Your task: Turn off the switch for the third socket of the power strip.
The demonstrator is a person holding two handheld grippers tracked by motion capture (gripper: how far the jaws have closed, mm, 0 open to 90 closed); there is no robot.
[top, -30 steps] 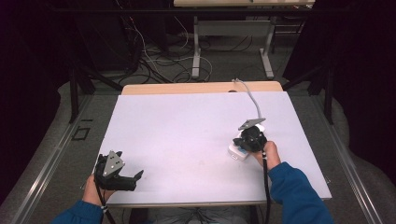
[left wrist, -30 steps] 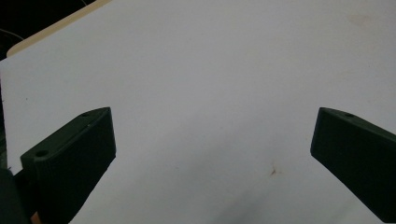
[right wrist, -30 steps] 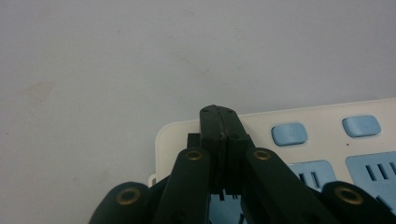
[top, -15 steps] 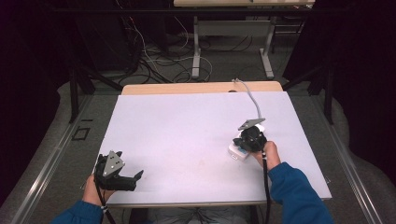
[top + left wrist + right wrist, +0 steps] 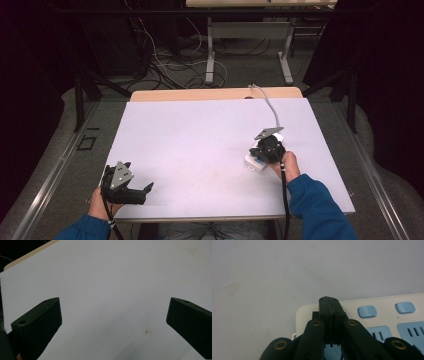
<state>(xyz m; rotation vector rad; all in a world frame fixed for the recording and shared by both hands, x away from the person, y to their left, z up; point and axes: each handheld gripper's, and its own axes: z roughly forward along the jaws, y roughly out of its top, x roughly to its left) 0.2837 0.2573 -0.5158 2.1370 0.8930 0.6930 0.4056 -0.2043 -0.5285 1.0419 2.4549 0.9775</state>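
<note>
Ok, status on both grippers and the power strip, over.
Left gripper open, idle over bare table. Right gripper shut, tips over power strip end. Nothing in the way.

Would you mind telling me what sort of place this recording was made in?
Probably a lab or recording workspace: a white-topped table bearing a power strip, cables tangled on the floor behind, and dark curtains around.

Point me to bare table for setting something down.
Bare: the whole middle of the table, between the left tool and the power strip, and the far half up to the wooden edge. Crowded: near right, where the right tool sits on the strip.
</note>
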